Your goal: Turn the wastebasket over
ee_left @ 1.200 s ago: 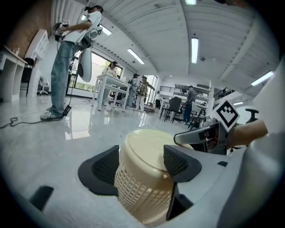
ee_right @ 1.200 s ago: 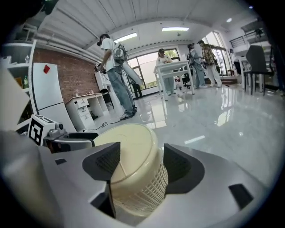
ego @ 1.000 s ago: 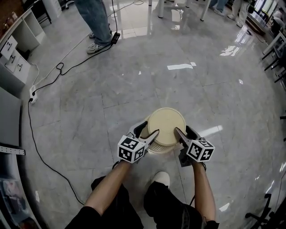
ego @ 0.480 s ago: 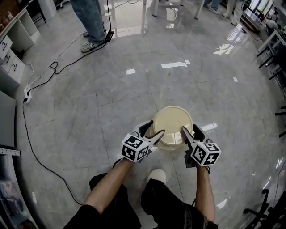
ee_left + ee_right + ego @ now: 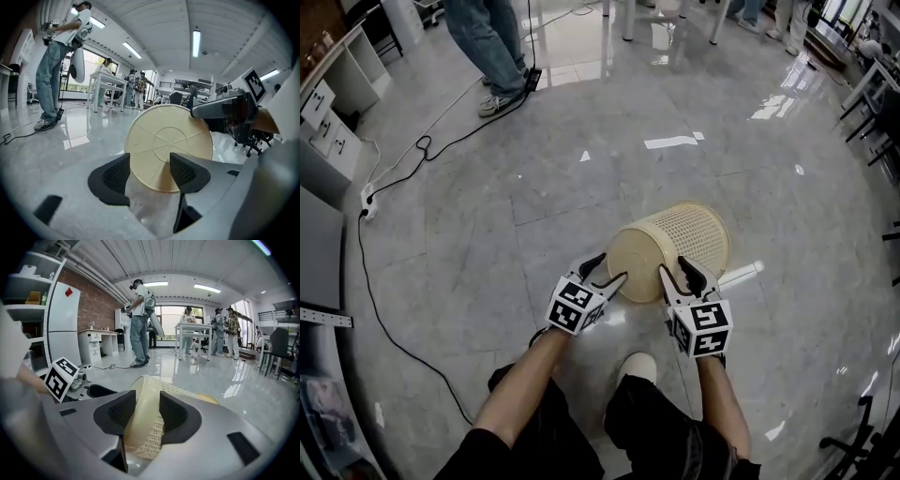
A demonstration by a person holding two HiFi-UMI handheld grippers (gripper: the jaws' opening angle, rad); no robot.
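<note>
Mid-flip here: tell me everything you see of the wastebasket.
The wastebasket is round, cream plastic, with a mesh wall and a solid ribbed base. It is tipped sideways low over the grey floor, base towards the person, mouth away. The right gripper, whose jaws have just been closing, clamps the base edge. The left gripper, jaws apart but just narrowing, faces the base; contact unclear.

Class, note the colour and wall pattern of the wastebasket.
Cream-yellow wastebasket, its wall a lattice of small holes; best in the head view.

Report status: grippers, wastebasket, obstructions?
Right gripper, jaws just closing, clamped on wastebasket base rim. Left gripper open, jaws narrowing slightly, base edge between them. Wastebasket tipped sideways, base facing grippers. Cable far left, clear.
</note>
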